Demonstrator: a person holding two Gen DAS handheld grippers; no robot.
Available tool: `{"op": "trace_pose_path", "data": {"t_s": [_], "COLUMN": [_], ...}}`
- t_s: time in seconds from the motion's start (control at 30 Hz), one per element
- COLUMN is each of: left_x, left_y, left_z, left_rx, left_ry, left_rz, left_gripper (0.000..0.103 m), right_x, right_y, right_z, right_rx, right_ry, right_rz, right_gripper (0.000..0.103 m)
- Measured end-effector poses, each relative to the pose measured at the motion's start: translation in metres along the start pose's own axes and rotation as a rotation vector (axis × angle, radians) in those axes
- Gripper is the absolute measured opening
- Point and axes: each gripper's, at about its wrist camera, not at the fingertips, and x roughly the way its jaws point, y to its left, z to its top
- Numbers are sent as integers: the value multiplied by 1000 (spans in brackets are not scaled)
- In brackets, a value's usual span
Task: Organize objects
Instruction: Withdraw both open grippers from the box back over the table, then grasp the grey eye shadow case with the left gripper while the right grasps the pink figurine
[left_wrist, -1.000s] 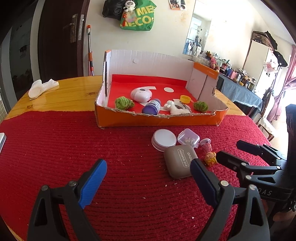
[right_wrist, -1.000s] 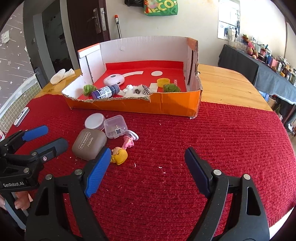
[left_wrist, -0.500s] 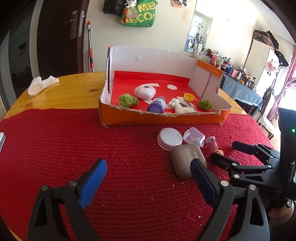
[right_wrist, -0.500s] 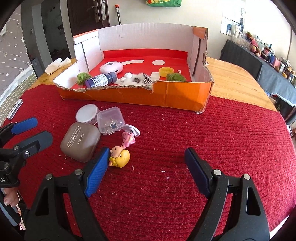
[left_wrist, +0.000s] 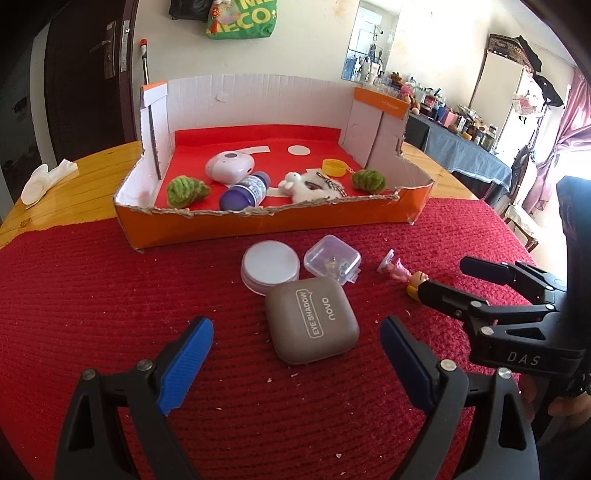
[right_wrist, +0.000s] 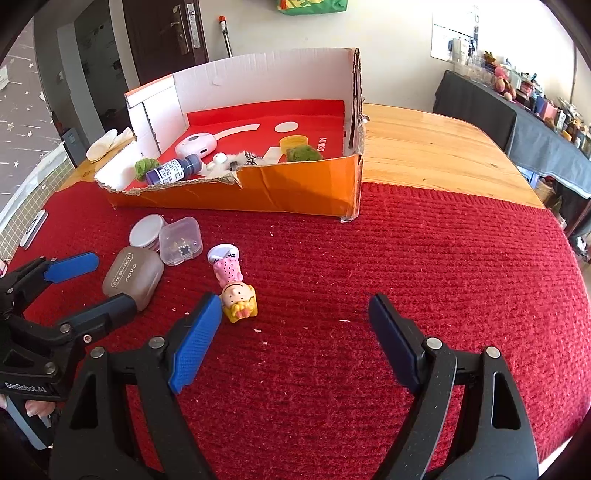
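A brown case (left_wrist: 312, 319) marked "EYE SHADOW novo" lies on the red mat (left_wrist: 110, 295), well in from the surface's edges, before the left gripper (left_wrist: 297, 354), jaws wide and empty. The right gripper (right_wrist: 295, 332), marked "DAS", is wide too. The box (right_wrist: 295, 192) behind reads "MINISO".

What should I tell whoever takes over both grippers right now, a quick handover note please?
Left gripper: open, empty, aimed at the brown eye shadow case.
Right gripper: open, empty, its left finger close beside the small doll lying on the red mat.
Already in the orange box: two green fuzzy pieces, a purple bottle, a white oval device, a white plush toy and a yellow cap.
Left on the mat in front of the box: the case, the round white tin, the clear plastic box and the doll.
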Motion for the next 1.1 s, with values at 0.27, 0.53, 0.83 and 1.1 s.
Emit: {"op": "trace_pose_path", "data": {"t_s": [0.27, 0.53, 0.83, 1.1], "left_x": [5, -1, 6, 11], "left_y": [11, 28, 19, 13], "left_z": [-1, -1, 4, 8], "left_rx": [-11, -28, 1, 29], "left_ry": [25, 20, 37, 44], "left_rz": [39, 37, 4, -4], "left_gripper": [93, 93, 89, 76], "right_x": [0, 7, 12, 19], "right_y": [1, 16, 21, 23], "right_z": [-1, 2, 7, 11], "right_rx": [-16, -54, -91, -123], "right_ry": [-1, 2, 6, 15], "right_rz": [30, 61, 72, 83], "right_gripper": [82, 82, 82, 73]}}
